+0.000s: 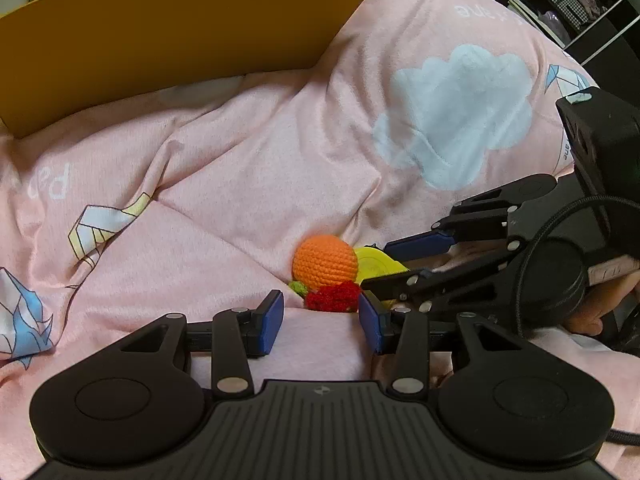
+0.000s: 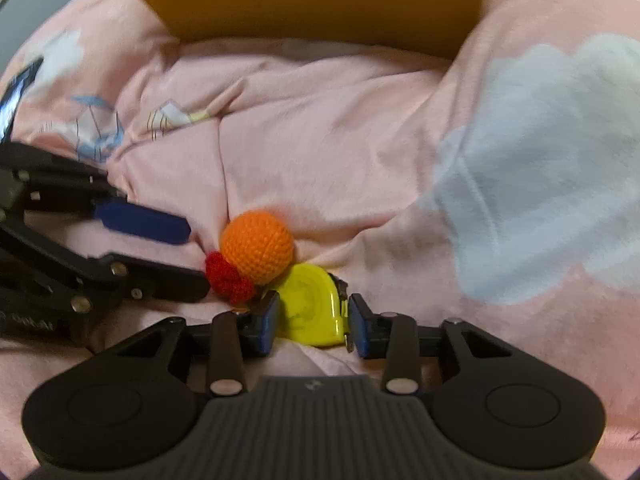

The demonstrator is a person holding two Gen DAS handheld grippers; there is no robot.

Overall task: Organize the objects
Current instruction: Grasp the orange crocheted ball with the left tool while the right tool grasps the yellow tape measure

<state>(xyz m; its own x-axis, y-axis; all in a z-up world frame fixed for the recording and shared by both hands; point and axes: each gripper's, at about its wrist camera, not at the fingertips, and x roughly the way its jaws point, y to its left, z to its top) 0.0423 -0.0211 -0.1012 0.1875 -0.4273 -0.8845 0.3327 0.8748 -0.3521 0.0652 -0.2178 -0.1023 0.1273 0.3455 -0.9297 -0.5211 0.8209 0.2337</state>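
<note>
On the pink quilt (image 2: 320,152), the yellow tape measure (image 2: 310,308) lies between the right claw (image 2: 312,322) pads.

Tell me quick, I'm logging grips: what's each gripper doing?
Left gripper: open, holding nothing.
Right gripper: open around the yellow tape measure, no grip.

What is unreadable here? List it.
- Box contents: both views, its yellow wall hides them.
- Red knitted piece: left view, lower part behind a blanket fold.
- Tape measure: left view, mostly behind the orange ball; right view, blurred, pad contact of the right hand-held gripper unclear.
</note>
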